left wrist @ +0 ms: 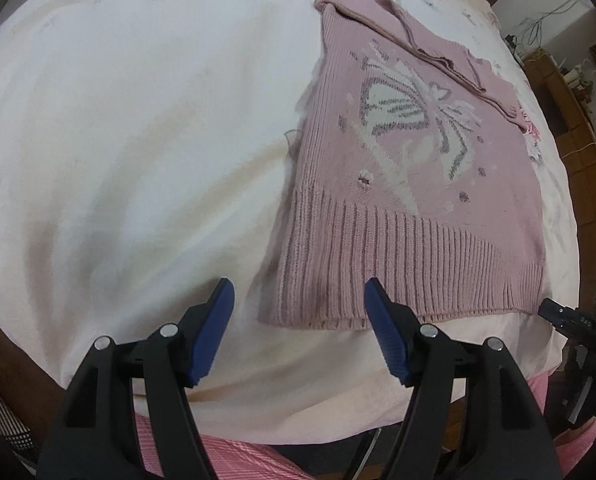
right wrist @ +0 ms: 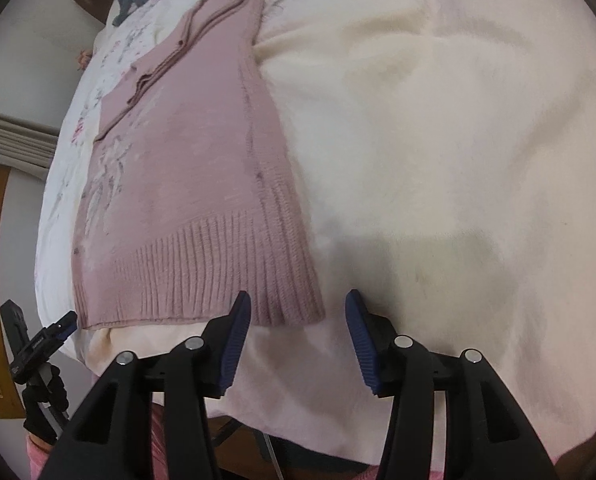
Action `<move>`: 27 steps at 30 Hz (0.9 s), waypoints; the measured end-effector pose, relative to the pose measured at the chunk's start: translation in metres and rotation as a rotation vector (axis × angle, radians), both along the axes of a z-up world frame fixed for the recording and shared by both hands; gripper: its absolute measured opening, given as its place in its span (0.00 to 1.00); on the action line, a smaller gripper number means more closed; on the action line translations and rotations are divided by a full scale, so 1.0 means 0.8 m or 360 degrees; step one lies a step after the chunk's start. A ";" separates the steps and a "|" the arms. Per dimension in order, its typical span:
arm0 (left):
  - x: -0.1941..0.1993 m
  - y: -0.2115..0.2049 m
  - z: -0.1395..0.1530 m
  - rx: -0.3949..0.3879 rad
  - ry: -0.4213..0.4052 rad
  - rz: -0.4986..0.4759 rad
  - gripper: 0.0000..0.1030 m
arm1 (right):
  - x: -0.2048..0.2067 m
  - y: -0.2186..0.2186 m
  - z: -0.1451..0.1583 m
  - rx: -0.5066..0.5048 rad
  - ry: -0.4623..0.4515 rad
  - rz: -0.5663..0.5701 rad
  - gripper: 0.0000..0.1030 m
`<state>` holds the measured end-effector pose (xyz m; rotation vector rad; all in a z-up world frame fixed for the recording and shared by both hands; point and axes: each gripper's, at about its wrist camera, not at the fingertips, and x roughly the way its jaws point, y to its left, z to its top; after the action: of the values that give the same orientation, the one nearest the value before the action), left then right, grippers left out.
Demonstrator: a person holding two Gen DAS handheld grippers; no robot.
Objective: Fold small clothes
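Left to right. The left gripper [left wrist: 299, 300] hangs over the near edge of the bed, its blue-padded fingers [left wrist: 214, 332] spread apart and holding nothing; the near left corner of the ribbed hem [left wrist: 397, 268] lies between and just beyond the fingertips. The pink knitted sweater [left wrist: 409, 152] lies flat on the cream blanket [left wrist: 118, 140], its hem toward the person and its neck away, with a white and grey bow motif [left wrist: 413, 108] knitted on the upper face. One sleeve [left wrist: 437, 52] is folded in and lies slantwise across the upper body of the garment; in the right wrist view the right side [right wrist: 270, 184] of the sweater appears turned inward as a lengthwise strip. The right gripper [right wrist: 298, 312] hangs at the near right corner of the hem, its fingers [right wrist: 361, 340] likewise apart and empty, one each side of the corner. A flowered sheet [right wrist: 110, 64] shows beyond the blanket.

Judged progress: the sleeve and side folds appear done; the crosswise fold, hem carried toward the neck, is not yet made. Both grippers seem placed to take the two hem corners.
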<state>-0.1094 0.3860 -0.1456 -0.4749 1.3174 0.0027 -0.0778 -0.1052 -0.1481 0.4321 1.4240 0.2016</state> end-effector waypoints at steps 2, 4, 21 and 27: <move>0.004 -0.001 -0.005 -0.0006 0.0018 0.0002 0.65 | 0.004 0.000 -0.008 0.0007 0.0024 -0.0011 0.48; 0.008 -0.003 -0.009 -0.0020 0.0029 0.0003 0.65 | 0.007 0.001 -0.014 0.0012 0.0037 -0.0009 0.49; 0.030 0.000 0.034 -0.0246 -0.0124 0.0005 0.08 | 0.037 0.011 0.051 0.0385 -0.0104 0.0075 0.10; 0.068 0.014 0.066 -0.0252 -0.0248 0.0043 0.08 | 0.084 -0.010 0.080 0.0475 -0.0152 -0.0033 0.10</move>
<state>-0.0550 0.3970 -0.0928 -0.6151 1.1632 -0.1149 -0.0102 -0.1132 -0.0840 0.6729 1.2988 0.4159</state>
